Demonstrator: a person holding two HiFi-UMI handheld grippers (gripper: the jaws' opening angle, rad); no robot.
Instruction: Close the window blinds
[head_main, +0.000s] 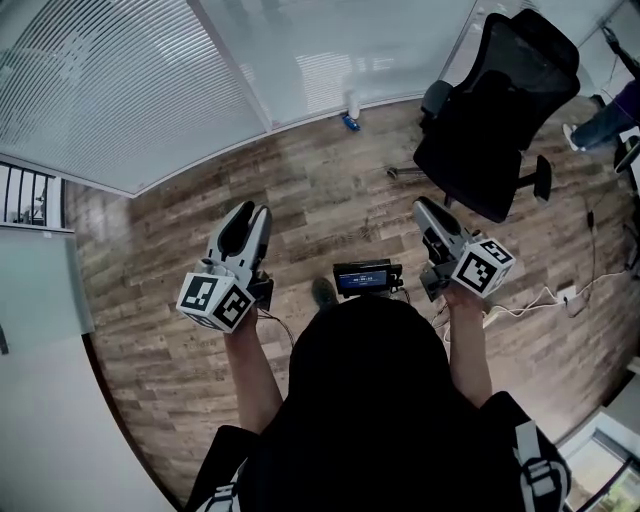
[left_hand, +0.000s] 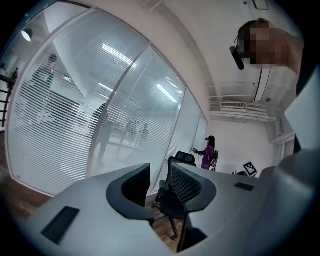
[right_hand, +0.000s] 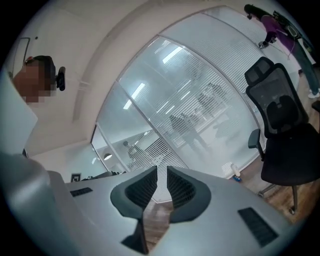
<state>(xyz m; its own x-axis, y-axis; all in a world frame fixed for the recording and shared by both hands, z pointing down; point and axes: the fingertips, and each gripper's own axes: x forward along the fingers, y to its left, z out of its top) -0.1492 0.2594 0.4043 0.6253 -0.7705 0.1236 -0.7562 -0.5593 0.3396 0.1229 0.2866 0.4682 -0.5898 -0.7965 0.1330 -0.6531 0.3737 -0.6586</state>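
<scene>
Though empty, left hand-held gripper (head_main: 250, 210) wide, right hand-held gripper (head_main: 424, 205) ajar, blinds (head_main: 110, 90) well ahead.

The window blinds (head_main: 110, 85) (left_hand: 55, 125) (right_hand: 215, 90) are white horizontal slats, lowered along the glass wall (head_main: 340, 50) almost to the wooden floor (head_main: 300, 200); the slats stand tilted apart; blurred figures show through them.

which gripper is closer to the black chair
Right. In the head view the right gripper sits just below and left of the chair, with a short stretch of floor between them. The left gripper is much farther off to the chair's left.
</scene>
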